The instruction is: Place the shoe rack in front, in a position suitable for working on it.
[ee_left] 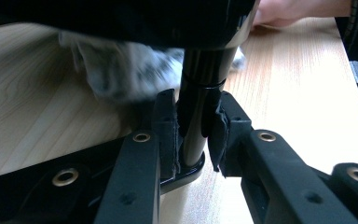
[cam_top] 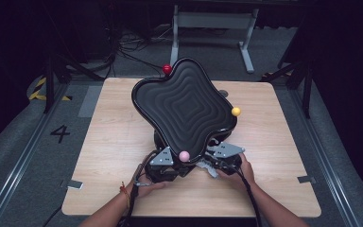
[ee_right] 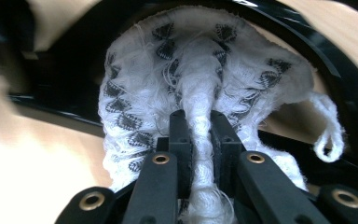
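A black wavy-edged tray stands tilted on a stand over the wooden table. Its corners carry a red ball, a yellow ball and a pink ball. My left gripper is shut on the tray's glossy black stem, just above its foot. My right gripper is shut on a white cloth with a black pattern, and the cloth lies against the tray's underside near its black rim. In the left gripper view the cloth appears blurred behind the stem.
The person's forearms come in over the table's front edge. Bare tabletop lies to the left and right of the tray. On the grey floor there are a painted 4, cables and a white metal frame behind the table.
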Demonstrator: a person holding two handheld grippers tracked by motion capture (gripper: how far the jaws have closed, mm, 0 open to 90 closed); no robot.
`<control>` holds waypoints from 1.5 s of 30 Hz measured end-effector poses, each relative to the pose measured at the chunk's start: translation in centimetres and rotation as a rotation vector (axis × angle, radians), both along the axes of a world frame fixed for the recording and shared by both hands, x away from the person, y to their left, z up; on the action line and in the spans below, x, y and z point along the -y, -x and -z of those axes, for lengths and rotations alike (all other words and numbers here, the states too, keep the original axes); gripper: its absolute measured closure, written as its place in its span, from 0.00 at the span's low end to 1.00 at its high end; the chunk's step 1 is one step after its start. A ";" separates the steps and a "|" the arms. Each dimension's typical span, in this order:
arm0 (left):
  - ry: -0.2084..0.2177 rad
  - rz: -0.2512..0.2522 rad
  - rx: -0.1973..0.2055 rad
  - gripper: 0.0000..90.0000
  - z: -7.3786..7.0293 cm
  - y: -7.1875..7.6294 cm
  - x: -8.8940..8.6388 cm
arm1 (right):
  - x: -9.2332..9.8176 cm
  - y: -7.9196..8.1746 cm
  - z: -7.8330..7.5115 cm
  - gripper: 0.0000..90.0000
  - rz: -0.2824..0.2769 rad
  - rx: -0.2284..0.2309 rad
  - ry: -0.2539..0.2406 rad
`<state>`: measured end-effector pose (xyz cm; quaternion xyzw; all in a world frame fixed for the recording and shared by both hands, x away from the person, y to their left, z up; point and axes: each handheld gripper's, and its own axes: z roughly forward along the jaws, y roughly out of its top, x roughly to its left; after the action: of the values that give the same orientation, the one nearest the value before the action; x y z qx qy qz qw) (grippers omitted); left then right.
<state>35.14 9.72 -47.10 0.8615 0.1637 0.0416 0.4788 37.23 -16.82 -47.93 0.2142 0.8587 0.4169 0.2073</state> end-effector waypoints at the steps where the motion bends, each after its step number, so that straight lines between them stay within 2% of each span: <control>1: 0.000 0.000 0.000 0.82 0.0 0.0 0.0 | -0.3 0.3 0.0 0.91 -0.007 -0.006 -0.004; 7: -0.001 0.001 0.000 0.82 0.0 0.0 0.0 | -2.4 1.8 -0.1 0.91 -0.090 -0.023 -0.011; 12: -0.001 0.003 -0.005 0.82 0.0 -0.1 0.0 | -3.0 2.0 -0.1 0.91 -0.109 -0.030 -0.019; 16: 0.001 0.007 -0.005 0.82 0.0 -0.1 0.0 | -3.0 1.9 -0.2 0.91 -0.115 -0.007 0.005; 25: -0.002 0.006 -0.006 0.82 0.0 -0.1 0.0 | -1.8 0.1 0.0 0.91 -0.018 0.034 0.020; 32: -0.001 0.005 -0.007 0.82 0.0 -0.1 0.0 | 0.3 -1.7 0.0 0.91 0.075 0.049 0.027; 40: 0.005 0.005 -0.010 0.82 0.1 -0.1 0.0 | 2.4 -3.6 0.0 0.91 0.154 0.062 0.047; 45: 0.007 0.005 -0.013 0.82 0.1 -0.1 0.0 | 4.3 -4.5 0.0 0.91 0.238 0.079 0.082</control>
<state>35.28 9.75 -47.21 0.8604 0.1650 0.0341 0.4809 41.76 -21.08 -47.92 0.2892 0.8347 0.3619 0.2976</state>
